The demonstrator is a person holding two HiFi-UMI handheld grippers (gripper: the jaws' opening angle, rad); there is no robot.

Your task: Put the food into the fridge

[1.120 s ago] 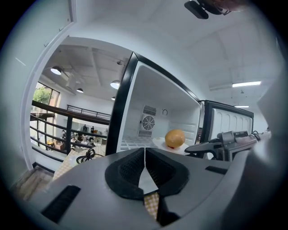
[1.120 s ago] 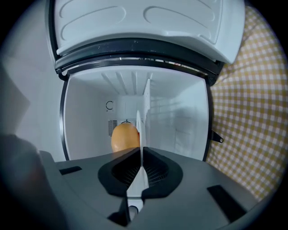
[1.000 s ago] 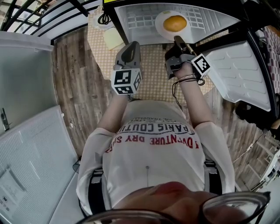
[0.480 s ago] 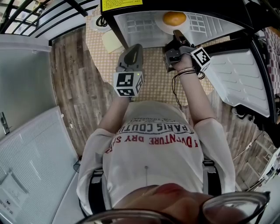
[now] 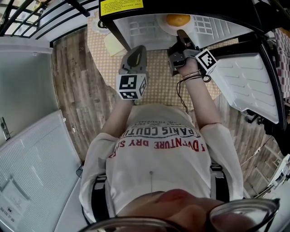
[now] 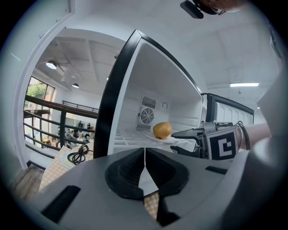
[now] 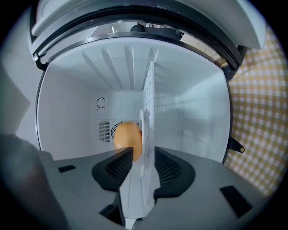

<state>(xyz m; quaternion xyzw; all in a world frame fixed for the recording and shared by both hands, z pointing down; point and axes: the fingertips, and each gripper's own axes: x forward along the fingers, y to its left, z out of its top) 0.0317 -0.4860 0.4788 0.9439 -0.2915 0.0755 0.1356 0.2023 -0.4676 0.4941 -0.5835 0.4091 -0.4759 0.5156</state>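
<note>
A yellow label tops the fridge, its print too small to read; the shirt shows "PARIS" and "DRY". The round orange food sits on a white plate on the fridge shelf. Only the right gripper view shows the right gripper with its fingers opening around the plate's rim. The left gripper has its fingers closed and empty.

The food sits on a plate in the fridge, before its vent; a cable lies left of the fridge.
</note>
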